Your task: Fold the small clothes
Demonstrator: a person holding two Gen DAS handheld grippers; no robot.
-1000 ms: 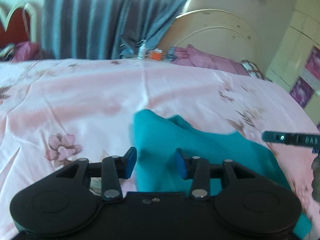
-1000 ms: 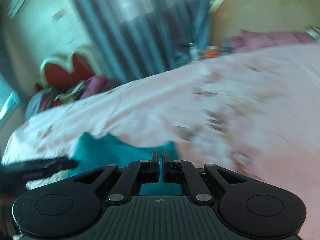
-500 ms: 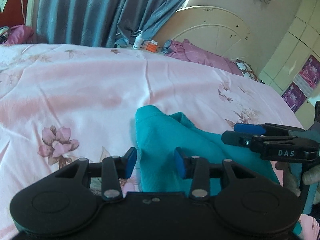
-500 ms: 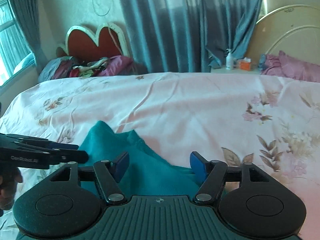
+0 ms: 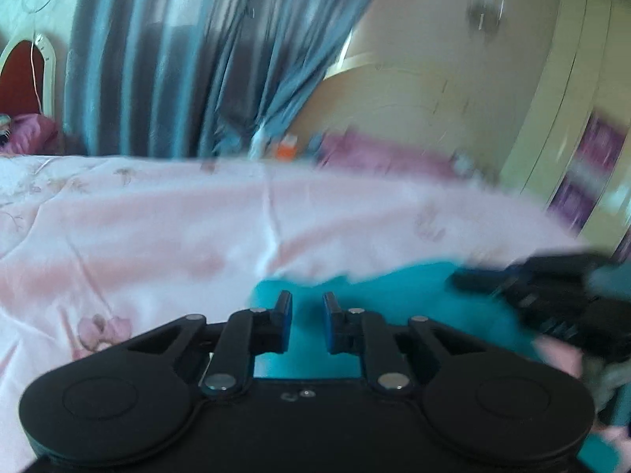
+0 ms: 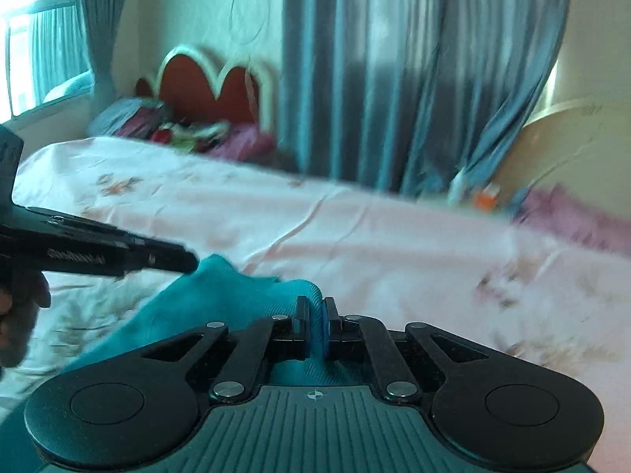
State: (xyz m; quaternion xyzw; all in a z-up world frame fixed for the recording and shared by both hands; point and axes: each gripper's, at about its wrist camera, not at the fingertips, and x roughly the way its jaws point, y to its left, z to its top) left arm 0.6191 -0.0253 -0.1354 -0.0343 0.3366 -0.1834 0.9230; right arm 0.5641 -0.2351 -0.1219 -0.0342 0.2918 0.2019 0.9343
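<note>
A teal garment [image 5: 394,295] lies rumpled on the pink floral bedspread [image 5: 157,228]; it also shows in the right wrist view [image 6: 221,295]. My left gripper [image 5: 307,317] has its jaws narrowed around a fold of the teal cloth, with a gap still between the pads; the view is blurred. My right gripper [image 6: 314,325] is shut on a fold of the garment, cloth pinched between the pads. The left gripper shows in the right wrist view [image 6: 118,254] at the garment's left corner. The right gripper shows blurred in the left wrist view [image 5: 552,287].
Blue-grey curtains [image 6: 394,79] hang behind the bed. A red heart-shaped headboard [image 6: 213,86] and piled clothes [image 6: 165,130] are at the far left. A cream headboard [image 5: 414,110], purple pillows [image 5: 374,153] and small bottles [image 5: 276,146] are at the far right.
My right gripper went from open to shut on a fold of the teal garment. My left gripper's jaws narrowed around the cloth. Both views are now motion-blurred.
</note>
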